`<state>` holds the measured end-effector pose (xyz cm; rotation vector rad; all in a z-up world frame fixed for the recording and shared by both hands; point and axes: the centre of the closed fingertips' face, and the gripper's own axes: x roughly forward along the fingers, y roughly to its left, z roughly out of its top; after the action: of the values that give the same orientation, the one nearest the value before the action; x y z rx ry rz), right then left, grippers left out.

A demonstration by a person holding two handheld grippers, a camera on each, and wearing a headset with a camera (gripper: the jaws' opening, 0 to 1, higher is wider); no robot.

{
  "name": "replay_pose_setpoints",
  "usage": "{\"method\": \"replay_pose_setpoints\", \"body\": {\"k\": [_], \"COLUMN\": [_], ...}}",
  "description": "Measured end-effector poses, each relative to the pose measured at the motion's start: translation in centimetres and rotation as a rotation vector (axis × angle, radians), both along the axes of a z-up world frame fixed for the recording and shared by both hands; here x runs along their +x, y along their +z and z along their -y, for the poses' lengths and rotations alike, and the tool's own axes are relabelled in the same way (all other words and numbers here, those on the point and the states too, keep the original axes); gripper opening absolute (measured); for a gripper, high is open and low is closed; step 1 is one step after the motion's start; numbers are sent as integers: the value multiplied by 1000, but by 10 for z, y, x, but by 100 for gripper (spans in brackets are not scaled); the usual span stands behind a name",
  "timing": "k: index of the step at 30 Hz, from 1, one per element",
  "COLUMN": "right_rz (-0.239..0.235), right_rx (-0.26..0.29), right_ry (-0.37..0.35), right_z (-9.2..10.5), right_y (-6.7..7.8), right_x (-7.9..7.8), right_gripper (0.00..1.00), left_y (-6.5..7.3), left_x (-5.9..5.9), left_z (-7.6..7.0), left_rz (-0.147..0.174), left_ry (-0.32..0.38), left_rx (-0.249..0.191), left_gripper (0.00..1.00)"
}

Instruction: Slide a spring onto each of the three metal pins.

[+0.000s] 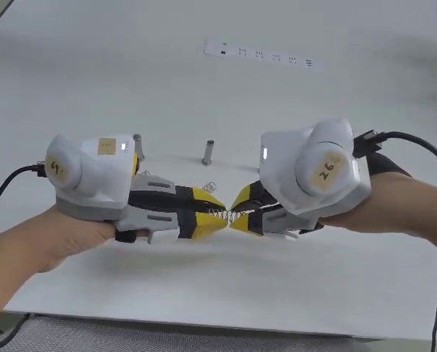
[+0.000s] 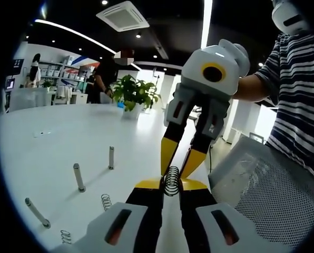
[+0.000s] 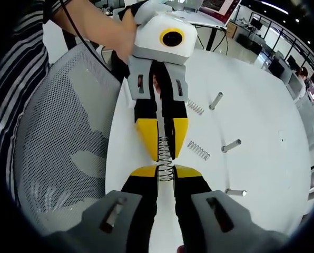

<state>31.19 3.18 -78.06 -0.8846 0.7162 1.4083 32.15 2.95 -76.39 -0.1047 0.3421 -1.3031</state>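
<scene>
**Gripping one spring at both ends, clear of the pins**

In the head view the left gripper [image 1: 217, 218] points right and the right gripper [image 1: 238, 210] points left. Their yellow tips nearly meet above the white table [image 1: 130, 88]. The held spring [image 1: 226, 213] lies level between them and bridges the small gap.

The left gripper's jaws are pressed together on one end of the held spring. The right gripper's jaws pinch the other end.

Left to right in the left gripper view:
- near pin [image 2: 37, 212], standing on the table
- first loose spring [image 2: 66, 236], lying flat
- middle pin [image 2: 79, 177], standing
- second loose spring [image 2: 106, 201], lying just beside the pin row
- far pin [image 2: 111, 157], standing

The held spring sits to the right of all three pins, apart from them and touching none.
</scene>
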Motion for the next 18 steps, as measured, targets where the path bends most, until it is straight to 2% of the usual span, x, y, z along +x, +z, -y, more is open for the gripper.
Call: {"method": "replay_pose_setpoints", "body": {"k": [18], "right_rz": [-9], "right_rx": [24], "right_ry": [9], "right_z": [2], "right_y": [-1], "right_x": [-5], "right_gripper": [13], "left_y": [2], "left_x": [-6], "left_z": [2], "left_rz": [1], "left_ry": [-25], "left_rx": [3], "left_gripper": [7]}}
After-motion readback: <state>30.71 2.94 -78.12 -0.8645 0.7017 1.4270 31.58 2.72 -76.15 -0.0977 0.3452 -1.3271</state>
